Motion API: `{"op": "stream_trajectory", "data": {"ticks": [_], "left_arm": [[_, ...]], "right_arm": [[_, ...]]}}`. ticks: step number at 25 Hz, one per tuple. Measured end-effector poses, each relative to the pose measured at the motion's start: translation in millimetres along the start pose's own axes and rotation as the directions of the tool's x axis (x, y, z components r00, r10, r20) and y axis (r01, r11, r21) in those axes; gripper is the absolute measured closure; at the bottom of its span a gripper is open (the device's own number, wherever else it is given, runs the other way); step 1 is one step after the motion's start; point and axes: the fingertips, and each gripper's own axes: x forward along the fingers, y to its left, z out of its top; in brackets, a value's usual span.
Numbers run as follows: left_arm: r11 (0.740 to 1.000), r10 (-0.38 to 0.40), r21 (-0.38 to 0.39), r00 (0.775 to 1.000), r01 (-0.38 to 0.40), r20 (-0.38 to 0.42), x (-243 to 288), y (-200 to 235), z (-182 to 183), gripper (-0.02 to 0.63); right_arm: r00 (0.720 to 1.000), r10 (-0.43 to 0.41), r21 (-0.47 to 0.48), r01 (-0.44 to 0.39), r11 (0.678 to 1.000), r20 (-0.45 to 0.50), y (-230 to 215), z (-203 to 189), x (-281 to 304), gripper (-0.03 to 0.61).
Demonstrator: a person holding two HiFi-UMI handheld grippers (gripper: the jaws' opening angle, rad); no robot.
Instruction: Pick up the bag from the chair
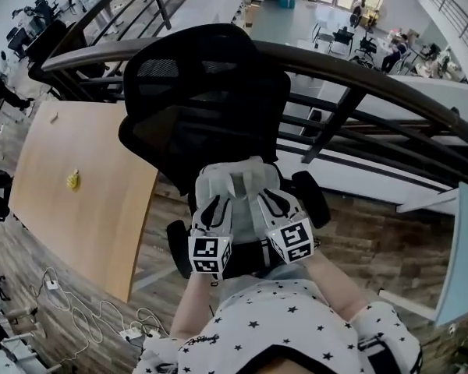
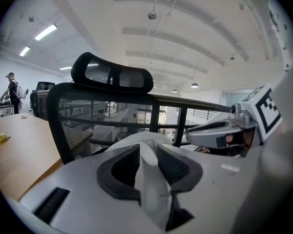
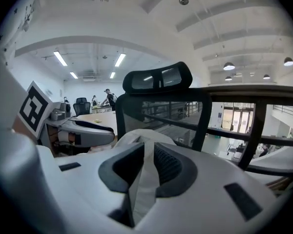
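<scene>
While both hands hover low over the black mesh chair [image 1: 207,92], the pale grey bag [image 1: 238,179] sits on its seat, against the backrest. The left tongs [image 1: 217,206] and the right tongs [image 1: 274,203] each stand slightly apart, with one white strap apiece running up between the jaws. The left strap [image 2: 149,179] and the right strap [image 3: 142,184] lie loose in those gaps, and no pad is seen pressing on them.

The likeliest failure is a lift begun before both pairs have closed: a flat strap would probably slide out of the gap and the bag would stay on the seat. A bite on only the strap's edge could also let go under the bag's weight. If one side grips and the other does not, the bag may swing and tip, perhaps snagging on the armrest [image 1: 312,197] just beside it. The wooden tabletop [image 1: 78,209] to the left lies well apart and seems no obstacle.
</scene>
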Motion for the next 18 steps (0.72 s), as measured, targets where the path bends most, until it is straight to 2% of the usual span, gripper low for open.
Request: {"op": "stream_trajectory", "data": {"ticks": [3, 8, 12, 18], "left_arm": [[0.999, 0.040, 0.031, 0.998, -0.039, -0.043, 12, 11, -13, 0.467], [0.989, 0.095, 0.127, 0.989, -0.080, -0.113, 27, 24, -39, 0.438], [0.973, 0.126, 0.209, 0.985, -0.099, -0.119, 39, 24, -53, 0.419], [0.951, 0.161, 0.282, 0.982, -0.126, -0.102, 45, 23, -53, 0.416]], "right_arm": [[0.999, 0.019, -0.030, -0.020, 0.999, -0.050, -2, -17, 16, 0.493], [0.994, 0.036, -0.085, -0.046, 0.995, -0.107, -6, -45, 39, 0.477], [0.990, 0.020, -0.153, -0.041, 0.987, -0.137, -15, -54, 50, 0.465], [0.996, -0.011, -0.185, -0.006, 0.983, -0.094, -19, -41, 55, 0.454]]}}
